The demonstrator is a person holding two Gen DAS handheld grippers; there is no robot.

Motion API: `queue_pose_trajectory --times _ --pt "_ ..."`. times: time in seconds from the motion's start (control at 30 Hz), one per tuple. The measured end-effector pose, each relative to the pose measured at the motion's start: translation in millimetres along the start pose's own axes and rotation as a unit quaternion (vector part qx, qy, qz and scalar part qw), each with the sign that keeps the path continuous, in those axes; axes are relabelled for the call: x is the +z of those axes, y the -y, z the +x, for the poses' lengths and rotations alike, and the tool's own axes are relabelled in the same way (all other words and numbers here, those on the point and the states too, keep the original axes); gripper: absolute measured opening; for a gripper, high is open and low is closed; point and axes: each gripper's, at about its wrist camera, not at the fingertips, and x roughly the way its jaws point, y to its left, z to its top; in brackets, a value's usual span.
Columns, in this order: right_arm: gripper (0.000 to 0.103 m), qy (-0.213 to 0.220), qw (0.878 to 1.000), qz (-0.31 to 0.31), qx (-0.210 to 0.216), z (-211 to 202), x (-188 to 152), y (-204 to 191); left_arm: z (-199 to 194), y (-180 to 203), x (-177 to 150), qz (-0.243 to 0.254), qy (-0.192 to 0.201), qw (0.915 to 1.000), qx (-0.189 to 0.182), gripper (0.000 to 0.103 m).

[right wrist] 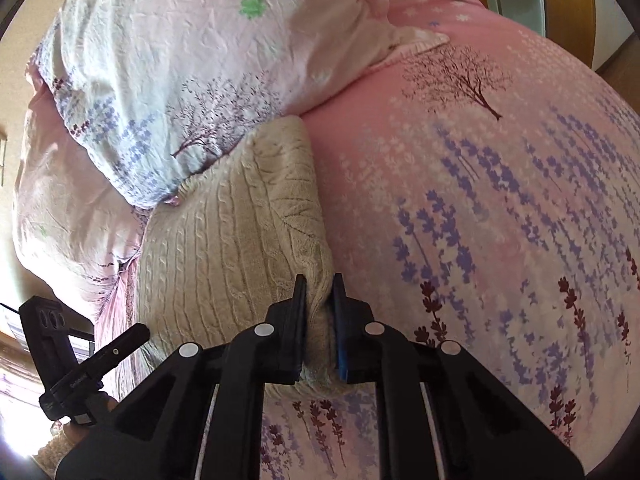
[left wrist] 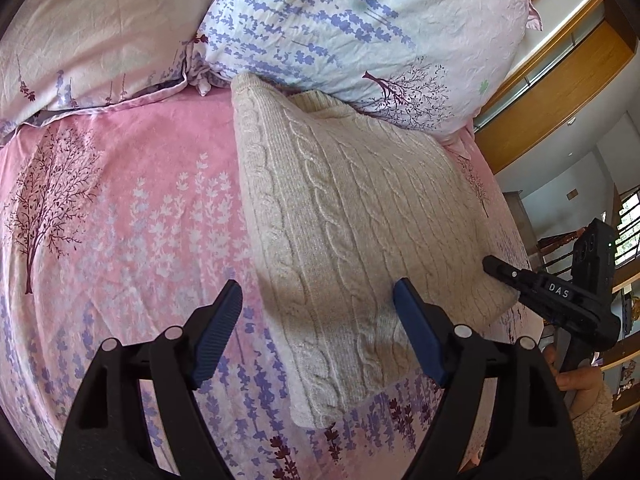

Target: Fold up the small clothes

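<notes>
A cream cable-knit sweater [left wrist: 352, 216] lies folded into a rectangle on the pink floral bed sheet [left wrist: 120, 208], its far end against a pillow. My left gripper [left wrist: 320, 304] is open, hovering over the sweater's near left corner, one finger over the sheet and one over the knit. In the right wrist view the sweater [right wrist: 232, 232] lies ahead to the left. My right gripper [right wrist: 320, 292] is shut on the sweater's near corner. The right gripper also shows at the sweater's right edge in the left wrist view [left wrist: 496, 266].
Two floral pillows [left wrist: 360, 28] lie at the head of the bed behind the sweater. Wooden wardrobe panels [left wrist: 560, 92] stand past the bed's right edge. The pink sheet stretches wide to the right in the right wrist view [right wrist: 500, 208].
</notes>
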Motion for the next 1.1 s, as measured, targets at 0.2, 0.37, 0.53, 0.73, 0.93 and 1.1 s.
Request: queue_pose_trajectory --times 0.2,0.37,0.53,0.73,0.93,1.1 --pt "0.015 0.005 1.0 -0.005 -0.006 14 -1 7 14 -6 -1 -0.016 -0.018 0.9996 -0.011 0.082" --pt "0.021 0.002 0.999 0.014 0.052 3 11 12 9 -15 2 -0.042 -0.01 0.9981 -0.043 0.082" --pt "0.071 0.009 0.992 0.057 0.113 3 37 20 4 -35 15 -0.092 -0.002 0.9938 -0.062 0.082" --pt "0.071 -0.041 0.987 0.079 0.136 33 62 17 10 -47 28 -0.118 -0.012 0.9902 -0.074 0.082" --pt "0.071 -0.081 0.979 0.083 0.165 52 67 18 22 -52 35 -0.127 -0.026 0.987 -0.095 0.081" --pt "0.071 -0.104 0.973 0.078 0.189 63 64 15 22 -57 34 -0.123 -0.024 0.9857 -0.113 0.077"
